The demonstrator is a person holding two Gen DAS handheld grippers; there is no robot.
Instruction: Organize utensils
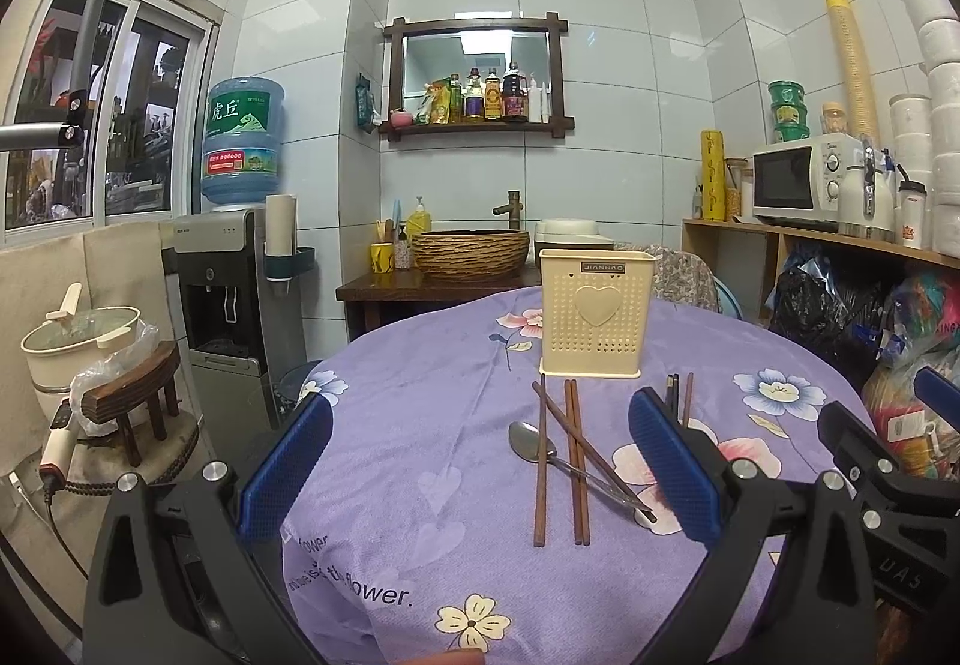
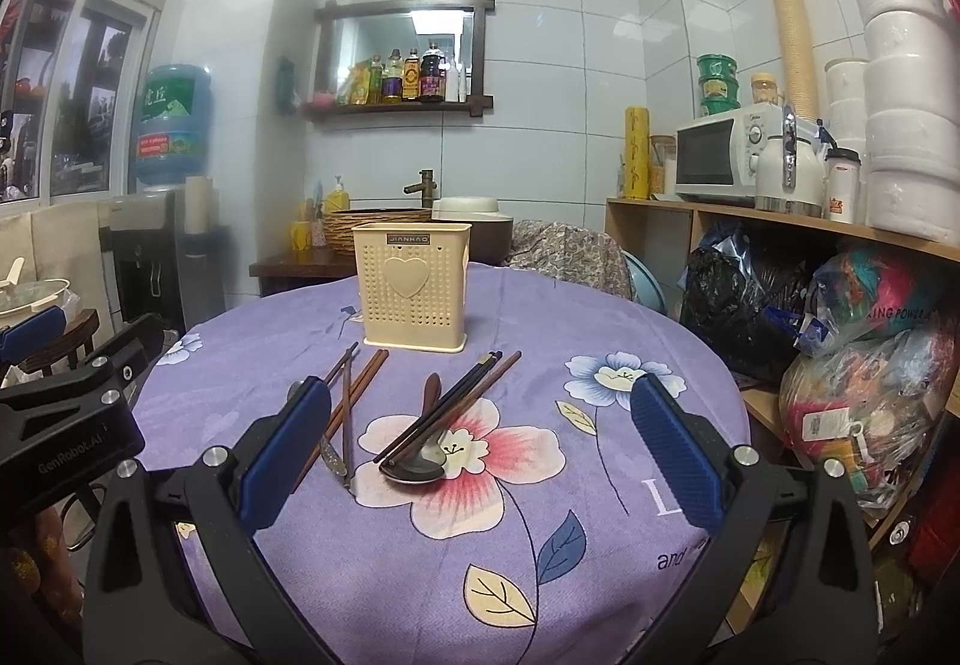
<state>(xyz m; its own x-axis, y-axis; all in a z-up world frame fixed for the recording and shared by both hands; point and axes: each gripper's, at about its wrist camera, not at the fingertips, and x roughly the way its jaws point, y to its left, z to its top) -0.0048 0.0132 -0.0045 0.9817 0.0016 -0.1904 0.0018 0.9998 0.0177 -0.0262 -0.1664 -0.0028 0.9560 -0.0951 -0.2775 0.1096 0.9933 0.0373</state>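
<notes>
step: start, nothing in the cream holder [image 1: 594, 314] yet | my left tongs [image 1: 480, 476] and right tongs [image 2: 480, 455] both gape empty | next: pinch chopsticks [image 1: 576, 461] lying before the holder (crossed, awkward)

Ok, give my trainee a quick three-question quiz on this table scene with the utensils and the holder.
1. True or false: the cream perforated plastic utensil holder already holds chopsticks.
2. Which lies across the metal spoon in the left wrist view: A) brown wooden chopsticks B) a fork C) a knife?
3. Fill in: the left gripper and right gripper are both ____.

Key: 1 false, nothing shows above its rim; 2 A; 3 open.
</notes>
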